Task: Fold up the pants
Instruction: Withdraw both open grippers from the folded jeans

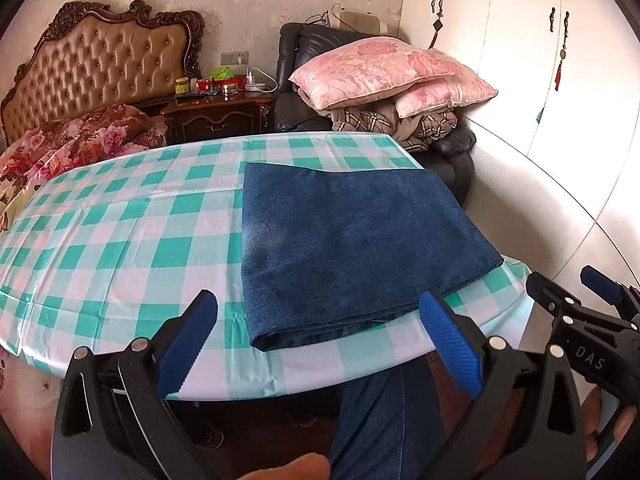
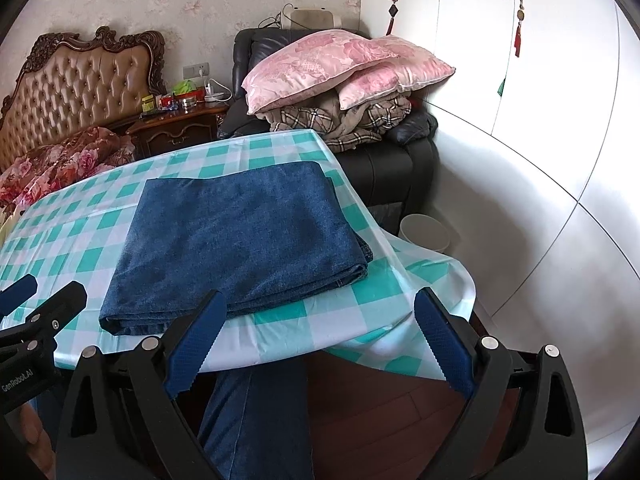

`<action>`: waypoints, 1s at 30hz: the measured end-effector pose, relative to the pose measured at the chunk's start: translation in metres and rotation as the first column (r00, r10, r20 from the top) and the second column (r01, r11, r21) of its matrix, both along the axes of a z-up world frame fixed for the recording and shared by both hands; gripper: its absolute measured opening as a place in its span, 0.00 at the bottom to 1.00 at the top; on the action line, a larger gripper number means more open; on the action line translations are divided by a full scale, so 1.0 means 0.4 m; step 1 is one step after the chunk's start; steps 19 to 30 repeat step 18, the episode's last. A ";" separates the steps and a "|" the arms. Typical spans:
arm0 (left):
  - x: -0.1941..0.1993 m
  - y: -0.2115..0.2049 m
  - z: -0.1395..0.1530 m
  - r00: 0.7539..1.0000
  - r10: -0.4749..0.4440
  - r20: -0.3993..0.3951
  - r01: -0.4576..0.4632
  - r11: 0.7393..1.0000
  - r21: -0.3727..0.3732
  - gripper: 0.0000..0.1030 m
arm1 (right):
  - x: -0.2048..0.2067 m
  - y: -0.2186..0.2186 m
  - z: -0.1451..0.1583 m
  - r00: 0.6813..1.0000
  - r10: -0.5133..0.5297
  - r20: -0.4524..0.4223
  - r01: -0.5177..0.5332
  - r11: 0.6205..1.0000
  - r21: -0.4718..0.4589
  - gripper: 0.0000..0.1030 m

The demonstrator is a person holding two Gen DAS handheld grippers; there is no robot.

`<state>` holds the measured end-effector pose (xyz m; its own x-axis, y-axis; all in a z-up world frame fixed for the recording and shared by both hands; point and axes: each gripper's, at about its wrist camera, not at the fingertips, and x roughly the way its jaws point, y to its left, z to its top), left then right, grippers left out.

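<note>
Left wrist view: the left gripper (image 1: 318, 344) hangs with fingers apart, empty, just short of the folded pants (image 1: 352, 248) lying on the checked table (image 1: 120, 232). Right wrist view: the right gripper (image 2: 320, 344) is likewise spread and empty, near the pants (image 2: 240, 240) at the table's (image 2: 340, 312) right end.

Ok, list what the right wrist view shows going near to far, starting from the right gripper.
Right gripper → folded pants on the checked tablecloth → dark armchair → pink pillows piled on it → floral wallpaper.
</note>
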<state>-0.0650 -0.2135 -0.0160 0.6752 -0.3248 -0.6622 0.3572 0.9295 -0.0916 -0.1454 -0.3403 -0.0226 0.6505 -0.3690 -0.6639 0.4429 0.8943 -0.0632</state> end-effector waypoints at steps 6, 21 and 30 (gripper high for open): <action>-0.009 -0.001 0.002 0.999 -0.031 0.010 0.031 0.999 -0.021 0.98 | 0.002 -0.002 -0.001 1.000 -0.003 -0.001 0.003 1.000 0.001 0.89; 0.010 0.010 0.006 0.994 -0.104 -0.023 0.102 0.992 -0.080 0.98 | 0.000 -0.001 -0.020 1.000 -0.001 -0.010 0.001 1.000 0.014 0.89; 0.010 0.010 0.006 0.994 -0.104 -0.023 0.102 0.992 -0.080 0.98 | 0.000 -0.001 -0.020 1.000 -0.001 -0.010 0.001 1.000 0.014 0.89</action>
